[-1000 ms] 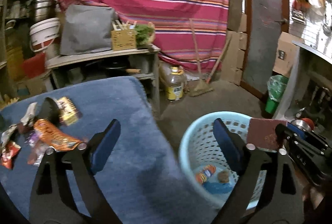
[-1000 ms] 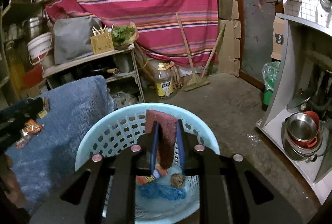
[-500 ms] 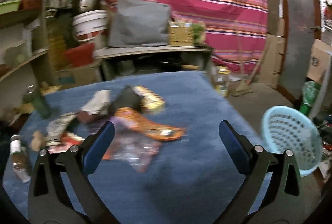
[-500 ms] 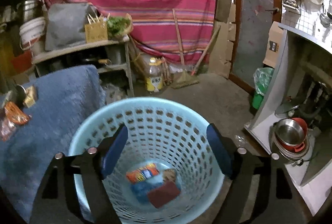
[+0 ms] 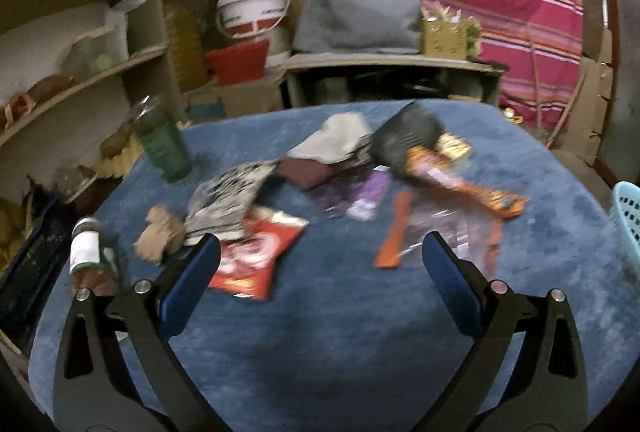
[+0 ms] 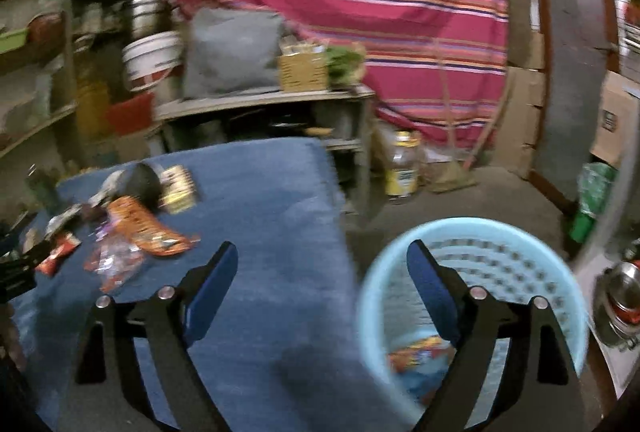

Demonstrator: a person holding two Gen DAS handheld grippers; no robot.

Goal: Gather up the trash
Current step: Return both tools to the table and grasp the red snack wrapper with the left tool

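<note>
While left gripper (image 5: pixel 320 264) hangs spread wide, empty, over wrapper pile, risk: glass bottle (image 5: pixel 86 256) at cloth edge gets knocked. Red chip bag (image 5: pixel 252 264) lies nearest. Right gripper (image 6: pixel 322 268) opening, nothing between jaws; blue basket (image 6: pixel 372 296) may tip if clipped.

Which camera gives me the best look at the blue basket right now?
Right wrist view: the blue basket shows nearly whole beside the table, wrappers visible at its bottom. The left wrist view catches only a sliver of its rim at the right edge.
</note>
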